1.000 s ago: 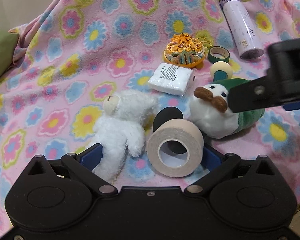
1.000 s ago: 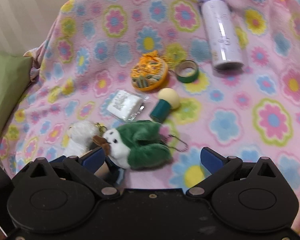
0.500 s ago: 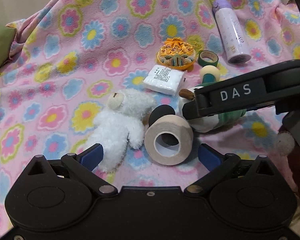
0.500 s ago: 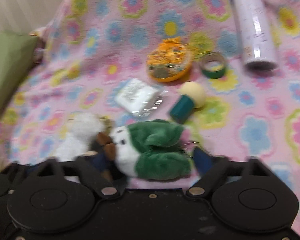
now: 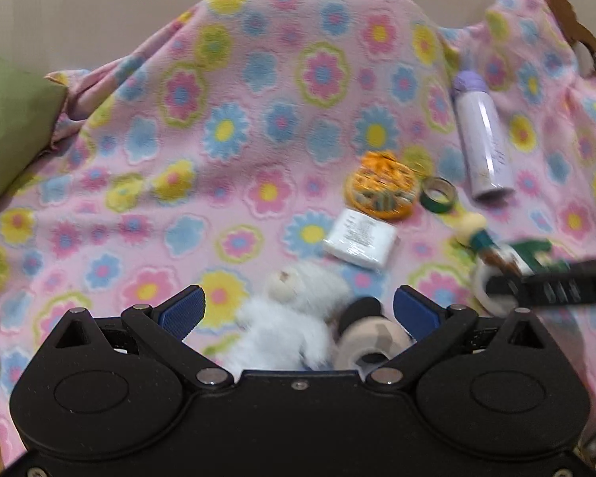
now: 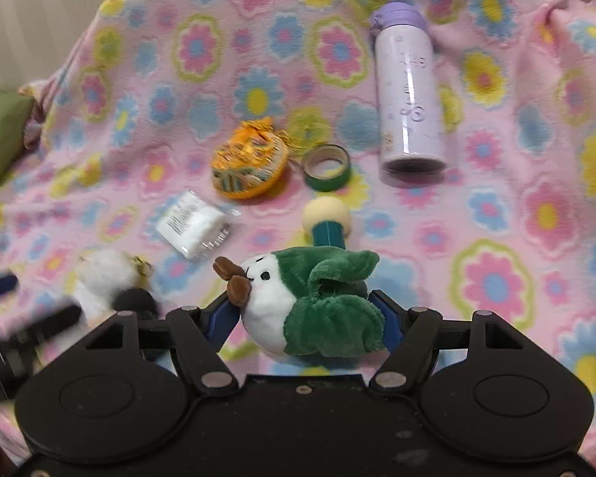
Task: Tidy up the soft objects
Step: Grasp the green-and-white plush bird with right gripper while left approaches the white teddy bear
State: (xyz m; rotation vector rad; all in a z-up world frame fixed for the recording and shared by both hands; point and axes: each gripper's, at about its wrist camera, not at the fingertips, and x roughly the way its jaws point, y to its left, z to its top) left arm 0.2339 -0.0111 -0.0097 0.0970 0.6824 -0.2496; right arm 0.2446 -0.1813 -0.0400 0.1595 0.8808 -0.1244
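While the left gripper (image 5: 298, 310) stands open above the white bear (image 5: 294, 318), the right gripper (image 6: 306, 318) clamps the green plush bird (image 6: 314, 302) low in the frame.

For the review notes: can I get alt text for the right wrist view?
Right gripper clamps a green-and-white plush bird over a pink floral blanket. Beyond lie a lilac bottle, green tape ring, orange pouch and white packet.
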